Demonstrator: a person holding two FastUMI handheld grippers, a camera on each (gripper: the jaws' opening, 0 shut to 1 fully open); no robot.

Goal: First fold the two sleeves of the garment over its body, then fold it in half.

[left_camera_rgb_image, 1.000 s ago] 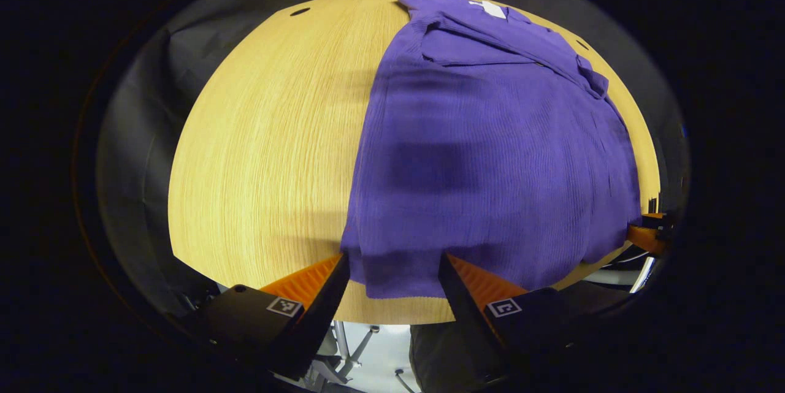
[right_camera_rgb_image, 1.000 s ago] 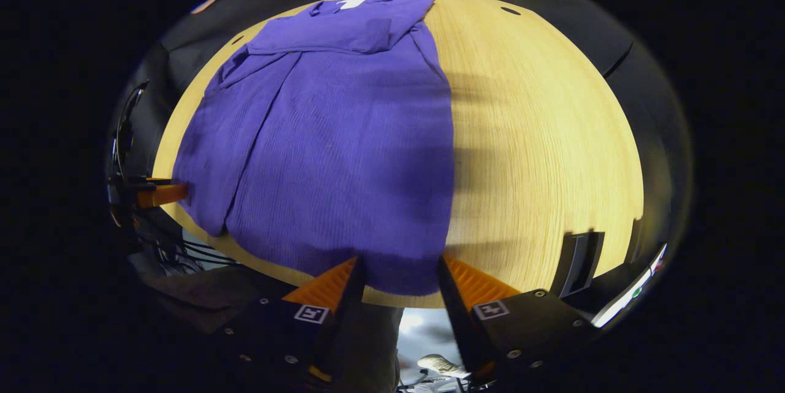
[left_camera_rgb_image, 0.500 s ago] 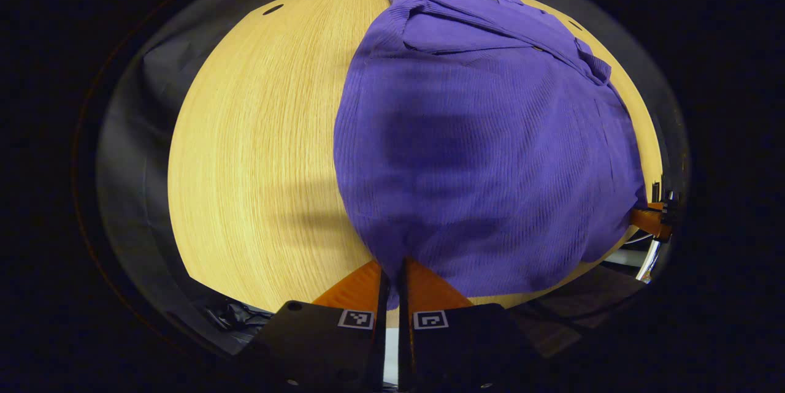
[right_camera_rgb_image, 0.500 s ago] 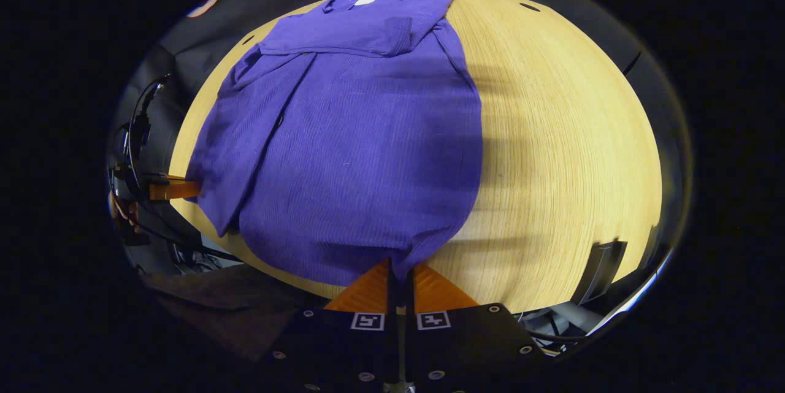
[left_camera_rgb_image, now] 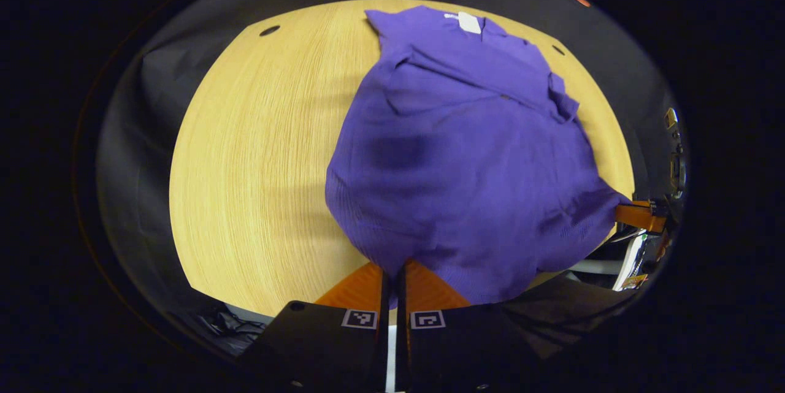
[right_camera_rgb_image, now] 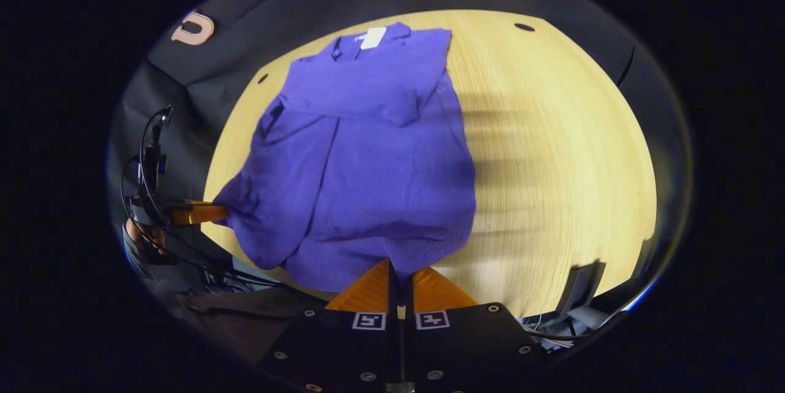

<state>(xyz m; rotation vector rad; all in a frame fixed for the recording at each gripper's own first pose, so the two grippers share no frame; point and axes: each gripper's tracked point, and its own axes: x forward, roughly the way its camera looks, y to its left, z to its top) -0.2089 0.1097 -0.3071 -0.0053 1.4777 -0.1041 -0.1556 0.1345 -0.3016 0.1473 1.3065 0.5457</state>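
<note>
Purple garment (left_camera_rgb_image: 466,166) lies on the tabletop (left_camera_rgb_image: 245,166), sleeves already folded over its body. My left hand-held gripper (left_camera_rgb_image: 391,279) and right hand-held gripper (right_camera_rgb_image: 400,279) each clamp a near hem corner; next I carry both toward the far collar.

The table (left_camera_rgb_image: 257,154) has a light, yellowish wood-grain top with soft shadow bands lying across its bare part. Small dark oval holes sit near its far edge: one toward the far corner (left_camera_rgb_image: 268,30), another (right_camera_rgb_image: 524,27) at the opposite side. Black cloth (right_camera_rgb_image: 202,92) hangs behind the table as the booth's wall. Below the near edge, black cables (right_camera_rgb_image: 184,252) trail in loops, and a dark flat bracket-like part (right_camera_rgb_image: 581,286) stands at the table's near corner; its exact nature cannot be told.
</note>
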